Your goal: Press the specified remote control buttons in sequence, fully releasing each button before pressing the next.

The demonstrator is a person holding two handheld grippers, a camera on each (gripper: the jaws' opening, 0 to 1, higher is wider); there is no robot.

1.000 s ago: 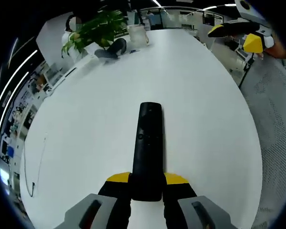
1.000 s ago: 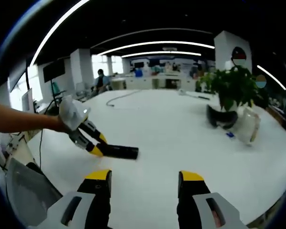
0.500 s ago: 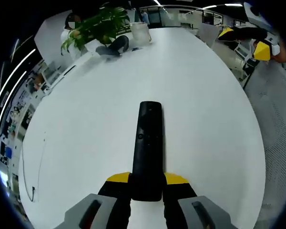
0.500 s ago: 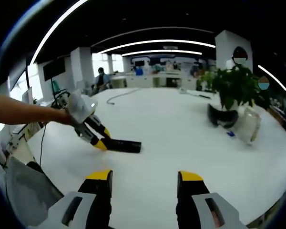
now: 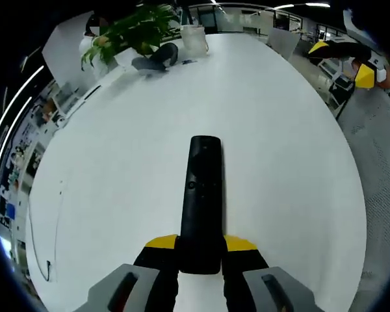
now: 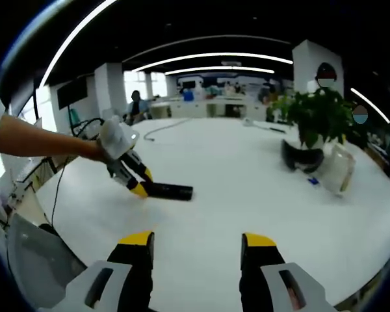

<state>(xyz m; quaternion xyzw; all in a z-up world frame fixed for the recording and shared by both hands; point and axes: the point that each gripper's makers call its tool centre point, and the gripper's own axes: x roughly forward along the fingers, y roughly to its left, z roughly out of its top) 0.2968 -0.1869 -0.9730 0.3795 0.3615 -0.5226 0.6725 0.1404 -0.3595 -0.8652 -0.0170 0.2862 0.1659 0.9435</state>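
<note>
A long black remote control (image 5: 200, 201) points away from me over the white table (image 5: 117, 169), and my left gripper (image 5: 200, 250) is shut on its near end. In the right gripper view the same remote (image 6: 169, 191) is held level just above the table (image 6: 247, 188) by the left gripper (image 6: 138, 184), with a person's arm behind it. My right gripper (image 6: 196, 250) stands open with nothing between its yellow-tipped fingers, well short of the remote. That right gripper (image 5: 351, 62) also appears far off at the table's edge in the left gripper view.
A potted plant (image 6: 318, 117) stands at the far side beside a dark headset-like object (image 6: 302, 159) and a clear cup (image 6: 335, 170). A thin cable (image 5: 52, 227) lies along the table's left side. Office desks and a seated person (image 6: 138, 107) fill the background.
The left gripper has carried the remote slightly farther and higher across the table as seen from the right gripper. The right gripper stays open and has drifted a little.
</note>
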